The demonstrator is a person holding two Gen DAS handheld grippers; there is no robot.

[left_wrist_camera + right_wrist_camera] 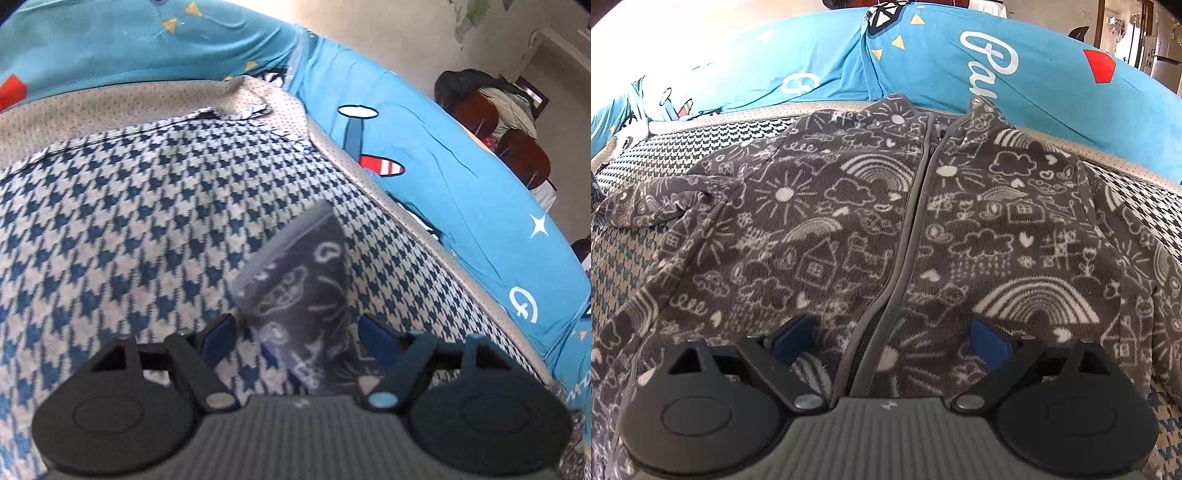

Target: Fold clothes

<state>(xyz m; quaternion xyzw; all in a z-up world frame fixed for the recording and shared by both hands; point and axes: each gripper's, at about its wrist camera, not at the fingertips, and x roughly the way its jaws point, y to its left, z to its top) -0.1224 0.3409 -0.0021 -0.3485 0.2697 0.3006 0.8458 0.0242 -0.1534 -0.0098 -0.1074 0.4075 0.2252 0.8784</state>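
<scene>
Left gripper [297, 328]: jaws spread apart, blue pads visible on both sides. A sleeve [299, 291] of the grey fleece stands between the fingers, cuff end pointing away from the camera. It lies nearer the right pad than the left; whether it touches either pad cannot be told. Nothing is clamped.

Right gripper [892, 338]: jaws likewise wide apart, empty. It hovers over the lower front of the fleece jacket [886, 221], straddling the zipper [916, 206], which runs from between the fingers away toward the collar. Contact of the pads with the fabric cannot be told.

Jacket position, relative to the right gripper: laid flat, front up, zipper closed, hem nearest the gripper and collar farthest. Dark grey with white doodle print (rainbows, suns, clouds, houses). One sleeve is bunched out to the left of the body in the right wrist view.

Beneath the jacket: a houndstooth blanket [129, 221], blue-and-pale check, spreading past the jacket on both sides. Its far edge meets a beige perforated mat [110, 99].

Beyond the mat: a bright blue bedsheet [1052, 85] with cartoon print and white lettering, wrinkled, running across the far side.

Farthest, in the left wrist view: brown chairs [524, 155] draped with clothing, against a pale wall.
</scene>
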